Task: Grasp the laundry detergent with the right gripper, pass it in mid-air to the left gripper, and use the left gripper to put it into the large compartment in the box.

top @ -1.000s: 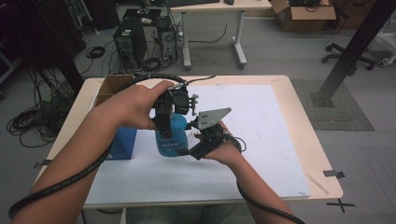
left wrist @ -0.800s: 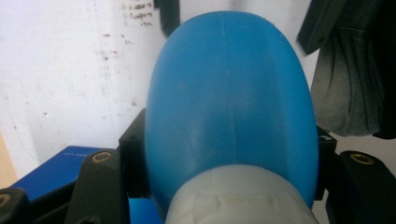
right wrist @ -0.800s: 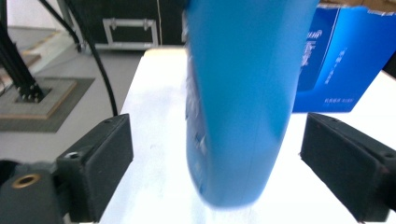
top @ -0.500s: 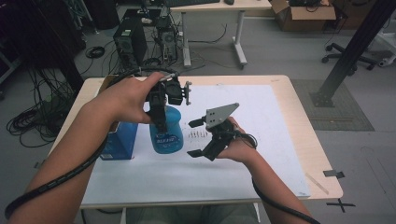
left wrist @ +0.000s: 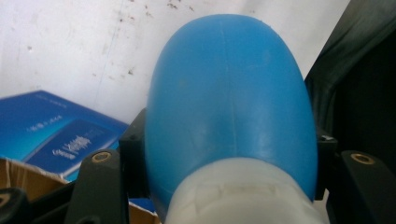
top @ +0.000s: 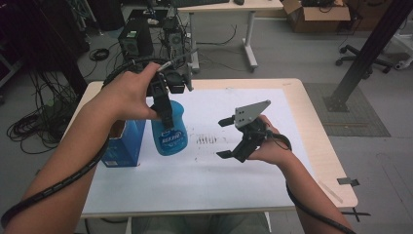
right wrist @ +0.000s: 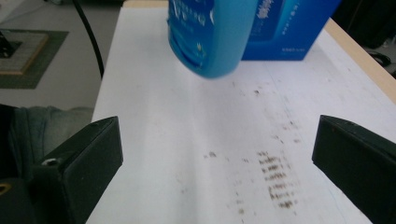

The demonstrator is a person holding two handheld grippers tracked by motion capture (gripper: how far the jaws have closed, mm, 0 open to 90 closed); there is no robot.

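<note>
My left gripper (top: 166, 116) is shut on the upper part of a blue plastic bottle (top: 170, 135) with a white cap end and holds it just above the white sheet. In the left gripper view the bottle (left wrist: 229, 93) bulges out between the two black jaws. My right gripper (top: 221, 138) hovers to the right of the bottle, apart from it. Its jaws have just been opening and now stand wide, with nothing between them. In the right gripper view the bottle (right wrist: 210, 37) hangs ahead over the paper, beyond the spread jaws.
An open blue cardboard box (top: 124, 144) stands at the table's left, just beside the bottle. A large white sheet (top: 204, 175) with dark smudges (right wrist: 275, 177) covers most of the wooden table (top: 316, 126). Desks, cables and computer cases stand on the floor beyond.
The right gripper let go of the bottle, opened wide and drew away to the right. The left gripper lifted the bottle up off the sheet.
</note>
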